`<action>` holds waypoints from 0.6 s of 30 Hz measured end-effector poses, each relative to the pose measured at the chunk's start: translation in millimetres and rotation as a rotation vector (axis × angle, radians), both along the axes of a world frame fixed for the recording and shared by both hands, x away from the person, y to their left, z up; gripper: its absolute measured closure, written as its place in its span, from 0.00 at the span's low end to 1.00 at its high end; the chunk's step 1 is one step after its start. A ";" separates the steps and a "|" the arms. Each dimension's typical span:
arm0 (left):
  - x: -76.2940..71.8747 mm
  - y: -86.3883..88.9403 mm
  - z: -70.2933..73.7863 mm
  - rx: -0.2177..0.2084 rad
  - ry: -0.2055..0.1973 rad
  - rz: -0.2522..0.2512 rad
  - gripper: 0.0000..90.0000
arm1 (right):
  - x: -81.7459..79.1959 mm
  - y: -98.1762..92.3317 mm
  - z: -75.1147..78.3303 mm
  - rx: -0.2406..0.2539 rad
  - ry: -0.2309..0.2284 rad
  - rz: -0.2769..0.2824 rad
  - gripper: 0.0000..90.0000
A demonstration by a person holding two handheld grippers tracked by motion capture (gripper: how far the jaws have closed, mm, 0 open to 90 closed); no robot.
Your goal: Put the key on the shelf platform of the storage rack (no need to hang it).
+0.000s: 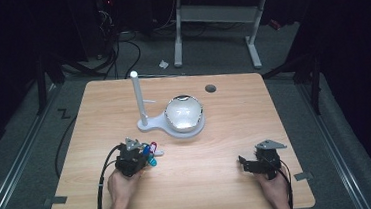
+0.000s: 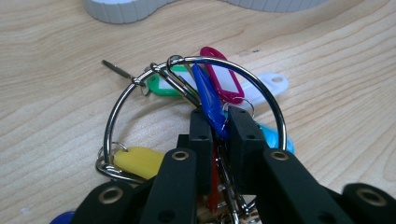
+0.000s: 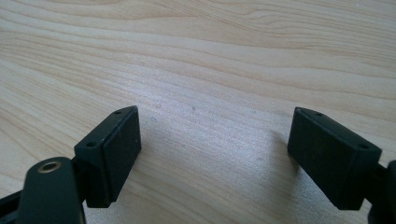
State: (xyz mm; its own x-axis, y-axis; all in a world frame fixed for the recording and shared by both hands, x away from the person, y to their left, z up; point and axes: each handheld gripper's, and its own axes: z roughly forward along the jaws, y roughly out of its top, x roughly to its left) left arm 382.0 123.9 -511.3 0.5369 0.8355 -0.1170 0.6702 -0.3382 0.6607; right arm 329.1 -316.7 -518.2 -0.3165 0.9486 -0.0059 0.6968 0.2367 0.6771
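Observation:
A large metal key ring [image 2: 114, 107] lies on the wooden table, strung with several plastic key tags: green [image 2: 161, 86], magenta [image 2: 224, 79], white [image 2: 271, 81], yellow [image 2: 137, 161] and blue [image 2: 210, 102]. My left gripper [image 2: 219, 122] is shut on the blue tag, its pads pressing both sides, with the ring arching over the jaws. From above, the left gripper [image 1: 145, 155] sits at the table's front left with the tags [image 1: 152, 150] at its tip. My right gripper [image 1: 242, 164] rests at the front right, open, over bare wood [image 3: 215, 135] with nothing between its fingers.
A white stand with an upright pole [image 1: 138, 98] and a flat base [image 2: 126, 9] stands mid-table, beside a shiny domed bowl [image 1: 184, 112]. A round cable hole [image 1: 211, 88] is at the table's back. Another desk's white legs [image 1: 254, 44] rise beyond the table.

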 end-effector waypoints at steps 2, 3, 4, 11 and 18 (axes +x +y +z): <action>-2.1 2.1 3.9 -0.007 -0.004 0.002 0.91 | 0.0 0.0 0.0 0.000 0.000 0.000 0.19; -3.0 3.8 6.5 -0.009 -0.011 -0.002 0.91 | 0.0 0.0 0.0 0.000 0.000 0.000 0.19; -4.0 4.7 8.4 -0.007 -0.013 -0.003 0.91 | 0.0 0.0 0.0 0.000 0.000 0.000 0.19; -11.3 7.3 36.3 0.012 -0.081 -0.015 0.91 | -0.1 0.0 0.0 0.000 0.000 0.001 0.19; -16.6 7.1 59.7 0.010 -0.126 -0.036 0.91 | -0.5 0.0 0.0 0.000 0.001 0.003 0.19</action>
